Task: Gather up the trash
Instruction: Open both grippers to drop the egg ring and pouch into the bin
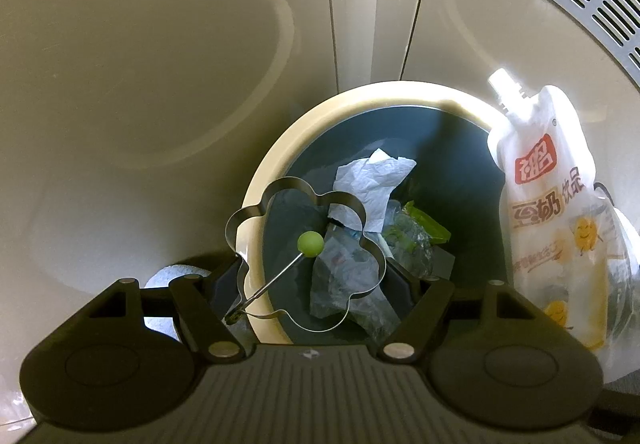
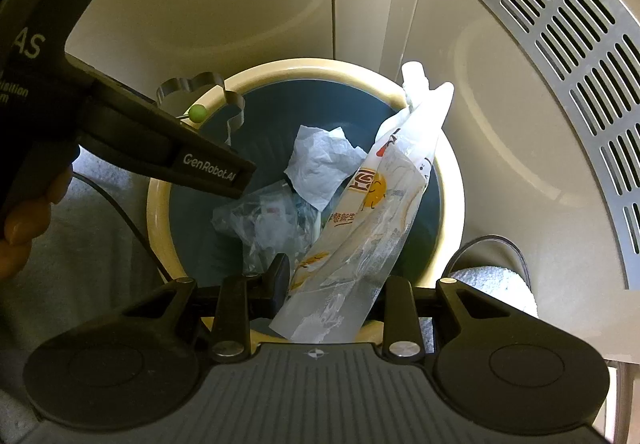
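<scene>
- Left wrist view: the left hand-held gripper [image 1: 320, 290] hangs over the trash bin [image 1: 276, 148], its jaws wide apart; the flower-shaped metal ring [image 1: 280, 196] with a wire handle and green bead [image 1: 310, 243] seems caught at the left finger [image 1: 230, 318] only, so whether it is truly clamped I cannot tell
- The ring is stiff, thin and light, likely slippery steel; the wire stem near its hinge looks the surest place to hold
- In the bin lie crumpled tissue [image 1: 376, 180], clear plastic wrap [image 1: 348, 280] and a green wrapper [image 1: 424, 228]; the drink pouch [image 1: 548, 196] stands at the right, its lower end cut off by the gripper body
- Right wrist view: the right hand-held gripper [image 2: 336, 284] has the pouch [image 2: 360, 244] between its fingers above the bin [image 2: 160, 204]; the right finger is hidden, so contact on both sides is unclear and I cannot tell if it is gripped
- The pouch looks empty, soft and crinkly, glossy enough to slip; I would hold it by a flat lower edge
- The left gripper [image 2: 208, 164] crosses the upper left and hides part of the ring [image 2: 192, 84]
</scene>
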### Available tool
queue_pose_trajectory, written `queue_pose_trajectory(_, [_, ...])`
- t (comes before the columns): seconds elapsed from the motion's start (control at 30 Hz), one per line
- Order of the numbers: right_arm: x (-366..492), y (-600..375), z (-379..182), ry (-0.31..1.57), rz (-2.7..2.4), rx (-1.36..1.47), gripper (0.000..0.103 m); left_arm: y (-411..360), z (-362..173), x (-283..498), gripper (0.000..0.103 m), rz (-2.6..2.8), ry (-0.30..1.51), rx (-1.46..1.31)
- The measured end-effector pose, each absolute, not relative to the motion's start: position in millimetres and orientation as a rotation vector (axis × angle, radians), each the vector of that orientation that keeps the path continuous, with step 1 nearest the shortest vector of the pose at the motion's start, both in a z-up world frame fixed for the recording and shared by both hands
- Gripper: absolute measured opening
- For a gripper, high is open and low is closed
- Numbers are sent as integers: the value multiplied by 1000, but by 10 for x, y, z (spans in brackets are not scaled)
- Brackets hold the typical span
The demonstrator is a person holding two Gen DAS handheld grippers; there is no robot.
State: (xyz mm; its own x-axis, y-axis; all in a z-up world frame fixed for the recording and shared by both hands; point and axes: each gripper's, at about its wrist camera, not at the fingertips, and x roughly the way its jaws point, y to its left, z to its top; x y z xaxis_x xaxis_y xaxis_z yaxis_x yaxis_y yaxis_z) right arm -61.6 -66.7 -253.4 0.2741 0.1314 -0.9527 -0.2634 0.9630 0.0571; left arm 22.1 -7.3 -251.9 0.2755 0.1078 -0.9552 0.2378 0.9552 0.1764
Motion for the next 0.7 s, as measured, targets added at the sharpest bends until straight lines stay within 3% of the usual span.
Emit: queue_pose_trajectory(0.7, [-527, -617, -2709, 1299, 252, -144, 33, -140, -2710, 333, 82, -96, 1334, 335])
